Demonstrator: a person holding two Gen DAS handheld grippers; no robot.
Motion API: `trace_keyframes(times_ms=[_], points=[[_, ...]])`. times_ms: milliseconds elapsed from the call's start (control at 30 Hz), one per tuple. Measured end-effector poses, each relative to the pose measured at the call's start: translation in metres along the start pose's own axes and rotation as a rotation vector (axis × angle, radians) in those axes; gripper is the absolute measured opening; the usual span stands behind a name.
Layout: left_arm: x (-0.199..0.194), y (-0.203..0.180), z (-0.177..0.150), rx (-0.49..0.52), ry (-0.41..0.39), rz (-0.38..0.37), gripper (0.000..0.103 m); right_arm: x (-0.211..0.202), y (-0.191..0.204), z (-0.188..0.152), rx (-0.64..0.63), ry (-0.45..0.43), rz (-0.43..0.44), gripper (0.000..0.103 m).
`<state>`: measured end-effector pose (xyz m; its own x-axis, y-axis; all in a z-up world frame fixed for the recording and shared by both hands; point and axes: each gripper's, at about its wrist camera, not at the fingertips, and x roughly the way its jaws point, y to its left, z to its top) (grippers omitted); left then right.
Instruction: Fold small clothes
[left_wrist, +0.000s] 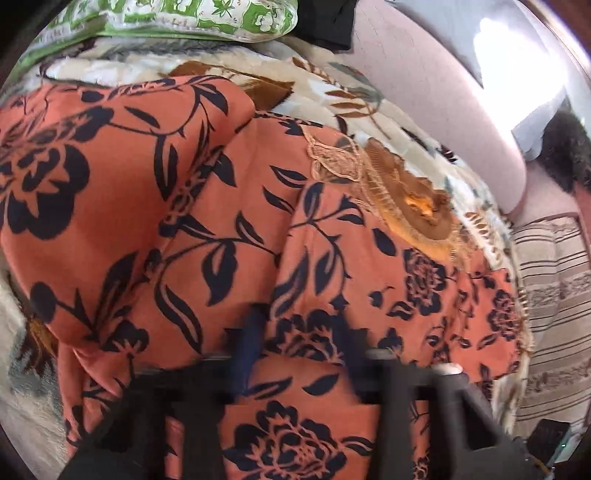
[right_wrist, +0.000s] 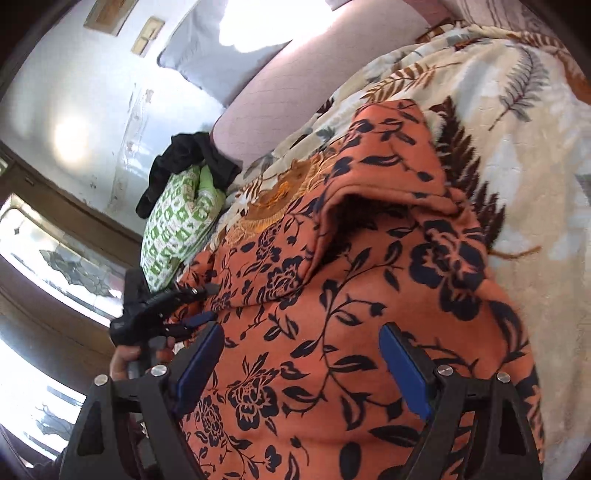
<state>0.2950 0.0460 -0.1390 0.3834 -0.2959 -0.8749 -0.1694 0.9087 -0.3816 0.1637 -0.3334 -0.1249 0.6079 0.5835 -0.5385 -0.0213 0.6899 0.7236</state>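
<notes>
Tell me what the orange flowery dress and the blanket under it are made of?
The dress looks like thin, smooth woven cloth, maybe a synthetic crepe: it drapes in soft folds and has a matte printed pattern. The lace patch near its neck looks like stitched embroidery with fine thread. The blanket looks like thick fleece or plush: its surface is fuzzy and its edges look soft. I can't be sure of the fibres.

The left wrist camera looks steeply down, very close over the orange floral garment (left_wrist: 207, 221) on the bed (left_wrist: 258, 86), its view blurred. The right wrist camera looks along its fingers (right_wrist: 404, 373), close above the same garment (right_wrist: 369, 295), tilted toward the wall (right_wrist: 85, 92). Both views share the garment, the green patterned pillow (left_wrist: 192, 16) and the leaf-print blanket (right_wrist: 517, 122).
</notes>
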Motion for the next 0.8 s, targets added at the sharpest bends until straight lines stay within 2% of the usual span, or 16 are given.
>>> trace_keyframes(times_ms=[67,167,233,267,300,400,533,567,633,700,733,800], points=[[-0.004,0.001,0.003,-0.019,-0.013,-0.003,0.007,0.001,-0.008,0.001,0.041,0.0,0.015,0.088],[-0.037,-0.009,0.004,0.043,-0.162,0.035,0.007,0.003,-0.013,0.001,0.058,0.01,0.009,0.088],[-0.058,-0.018,0.001,0.106,-0.28,0.091,0.007,0.001,-0.015,0.001,0.059,0.003,0.006,0.088],[-0.059,-0.019,0.0,0.121,-0.289,0.094,0.007,0.0,-0.016,0.002,0.064,-0.003,0.007,0.088],[-0.055,-0.017,0.0,0.126,-0.27,0.091,0.007,0.0,-0.019,0.002,0.075,-0.004,0.01,0.088],[-0.027,-0.003,0.002,0.113,-0.203,0.153,0.008,-0.001,-0.028,0.004,0.149,0.007,0.047,0.088],[-0.011,0.01,0.001,0.066,-0.184,0.13,0.008,0.0,-0.034,0.019,0.283,-0.004,0.217,0.088],[-0.01,0.009,0.003,0.066,-0.186,0.129,0.008,0.005,-0.036,0.026,0.315,-0.009,0.235,0.088],[-0.013,0.009,0.004,0.058,-0.19,0.124,0.008,0.015,-0.046,0.041,0.393,-0.049,0.224,0.088],[-0.016,0.011,0.002,0.057,-0.197,0.122,0.008,0.025,-0.068,0.049,0.539,-0.078,0.209,0.088],[-0.018,0.012,0.0,0.06,-0.2,0.123,0.008,0.026,-0.08,0.053,0.607,-0.111,0.221,0.088],[-0.02,0.012,-0.002,0.066,-0.202,0.118,0.008,0.009,-0.098,0.059,0.669,-0.236,0.198,0.088]])
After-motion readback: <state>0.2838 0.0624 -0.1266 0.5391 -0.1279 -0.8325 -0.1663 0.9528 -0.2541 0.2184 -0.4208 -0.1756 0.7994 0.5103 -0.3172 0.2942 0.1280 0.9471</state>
